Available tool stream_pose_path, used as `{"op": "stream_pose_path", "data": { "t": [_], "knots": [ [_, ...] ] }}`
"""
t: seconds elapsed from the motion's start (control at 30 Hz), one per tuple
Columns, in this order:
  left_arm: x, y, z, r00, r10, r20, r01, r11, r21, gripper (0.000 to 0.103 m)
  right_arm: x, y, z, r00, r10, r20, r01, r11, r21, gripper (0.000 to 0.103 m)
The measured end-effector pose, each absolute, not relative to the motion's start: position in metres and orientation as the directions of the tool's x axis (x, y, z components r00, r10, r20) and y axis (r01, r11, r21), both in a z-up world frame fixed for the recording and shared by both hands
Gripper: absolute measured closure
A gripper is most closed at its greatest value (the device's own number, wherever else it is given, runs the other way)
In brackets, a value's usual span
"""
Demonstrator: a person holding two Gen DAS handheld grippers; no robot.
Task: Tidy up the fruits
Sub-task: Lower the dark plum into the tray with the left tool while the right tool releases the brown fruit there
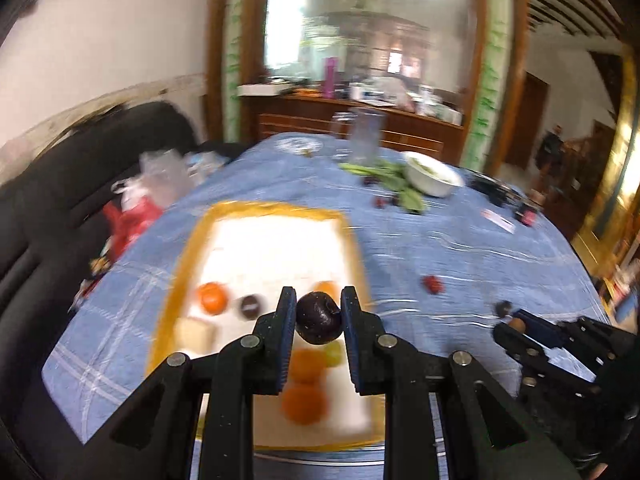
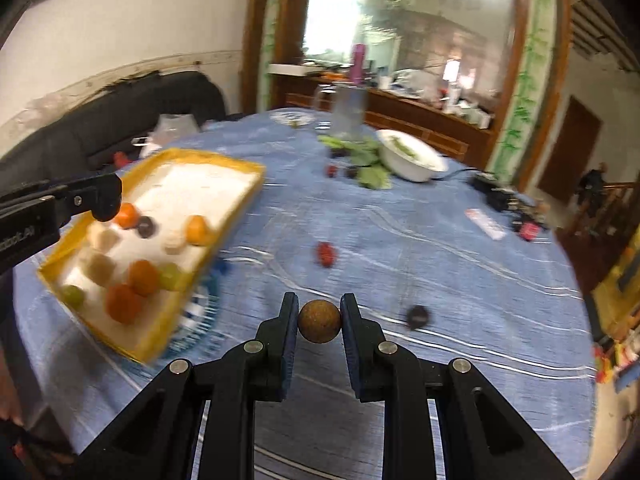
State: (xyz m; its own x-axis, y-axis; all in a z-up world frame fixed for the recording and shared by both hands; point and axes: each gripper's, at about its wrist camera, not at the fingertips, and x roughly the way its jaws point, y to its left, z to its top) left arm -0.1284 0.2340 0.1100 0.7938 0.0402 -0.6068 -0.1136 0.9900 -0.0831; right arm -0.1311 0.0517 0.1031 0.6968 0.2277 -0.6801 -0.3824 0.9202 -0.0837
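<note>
Several fruits already lie in the yellow tray [image 2: 244, 168]. Your left hand-held gripper [image 1: 318, 306] clamps a dark plum [image 1: 319, 317] above it; your right hand-held gripper [image 2: 319, 312] grips a brown round fruit [image 2: 319, 321] beside the tray. A red fruit [image 2: 326, 253] and a dark fruit [image 2: 417, 315] remain on the desk [image 2: 440, 272] beyond the tray.

Yellow-rimmed white tray [image 2: 224, 168], blue checked tablecloth [image 2: 400, 240], dark plum [image 1: 319, 319].
</note>
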Motion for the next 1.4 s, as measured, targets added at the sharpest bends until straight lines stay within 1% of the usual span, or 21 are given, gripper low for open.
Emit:
{"op": "stream_pose_path", "data": {
  "t": [0.07,0.17,0.27,0.37,0.47,0.6,0.7,0.9,1.0,1.03,1.07,1.1,1.13,1.17,1.2,1.23,1.3,1.4],
  "knots": [
    [-0.128,0.259,0.106,0.784,0.066,-0.617,-0.164,0.981,-0.105,0.081,-0.129,0.062,0.106,0.673,0.293,-0.680,-0.426,0.904,-0.032,0.080],
    [-0.130,0.283,0.099,0.775,0.095,-0.625,-0.219,0.968,-0.123,0.081,-0.120,0.080,0.112,0.602,0.422,-0.678,-0.496,0.863,0.097,0.080],
    [-0.130,0.299,0.089,0.765,0.089,-0.638,-0.238,0.959,-0.151,0.081,-0.106,0.096,0.111,0.504,0.541,-0.673,-0.542,0.805,0.241,0.079],
    [-0.129,0.311,0.076,0.753,0.076,-0.654,-0.247,0.953,-0.173,0.081,-0.092,0.115,0.102,0.431,0.605,-0.669,-0.554,0.763,0.333,0.079],
    [-0.127,0.322,0.065,0.747,0.055,-0.663,-0.248,0.947,-0.202,0.081,-0.086,0.131,0.094,0.398,0.627,-0.670,-0.561,0.744,0.363,0.079],
    [-0.127,0.330,0.055,0.736,0.046,-0.675,-0.256,0.943,-0.214,0.081,-0.070,0.146,0.077,0.325,0.673,-0.664,-0.535,0.710,0.458,0.079],
    [-0.126,0.333,0.049,0.734,0.028,-0.678,-0.251,0.940,-0.233,0.081,-0.058,0.158,0.064,0.279,0.687,-0.672,-0.510,0.698,0.502,0.079],
    [-0.123,0.334,0.044,0.739,-0.014,-0.673,-0.223,0.938,-0.265,0.081,-0.039,0.170,0.049,0.246,0.698,-0.673,-0.468,0.693,0.548,0.079],
    [-0.123,0.337,0.041,0.745,-0.011,-0.667,-0.225,0.937,-0.266,0.079,-0.037,0.170,0.047,0.237,0.696,-0.678,-0.459,0.695,0.553,0.079],
    [-0.122,0.338,0.039,0.741,-0.015,-0.671,-0.225,0.936,-0.270,0.075,-0.037,0.172,0.046,0.239,0.688,-0.685,-0.459,0.702,0.545,0.079],
    [-0.122,0.338,0.038,0.740,-0.020,-0.672,-0.224,0.935,-0.274,0.067,-0.037,0.175,0.045,0.245,0.675,-0.696,-0.460,0.713,0.530,0.077],
    [-0.122,0.338,0.038,0.744,-0.034,-0.667,-0.214,0.934,-0.286,0.065,-0.037,0.175,0.045,0.248,0.672,-0.698,-0.461,0.716,0.525,0.071],
    [-0.123,0.337,0.039,0.749,-0.046,-0.661,-0.204,0.933,-0.296,0.059,-0.038,0.174,0.045,0.252,0.672,-0.696,-0.462,0.716,0.524,0.066],
    [-0.123,0.335,0.040,0.753,-0.049,-0.656,-0.197,0.934,-0.297,0.051,-0.039,0.174,0.046,0.261,0.671,-0.694,-0.462,0.718,0.521,0.055],
    [-0.124,0.333,0.042,0.757,-0.043,-0.652,-0.195,0.938,-0.287,0.045,-0.040,0.173,0.048,0.275,0.668,-0.691,-0.463,0.722,0.514,0.047],
    [-0.126,0.331,0.045,0.763,-0.024,-0.646,-0.199,0.942,-0.271,0.038,-0.041,0.172,0.050,0.289,0.664,-0.689,-0.464,0.727,0.506,0.047],
    [-0.128,0.330,0.049,0.771,-0.017,-0.636,-0.199,0.943,-0.267,0.037,-0.044,0.168,0.056,0.307,0.661,-0.685,-0.473,0.730,0.493,0.047],
    [-0.134,0.335,0.054,0.778,0.004,-0.628,-0.227,0.934,-0.276,0.032,-0.052,0.155,0.069,0.361,0.650,-0.669,-0.473,0.746,0.469,0.047]
  ]
}}
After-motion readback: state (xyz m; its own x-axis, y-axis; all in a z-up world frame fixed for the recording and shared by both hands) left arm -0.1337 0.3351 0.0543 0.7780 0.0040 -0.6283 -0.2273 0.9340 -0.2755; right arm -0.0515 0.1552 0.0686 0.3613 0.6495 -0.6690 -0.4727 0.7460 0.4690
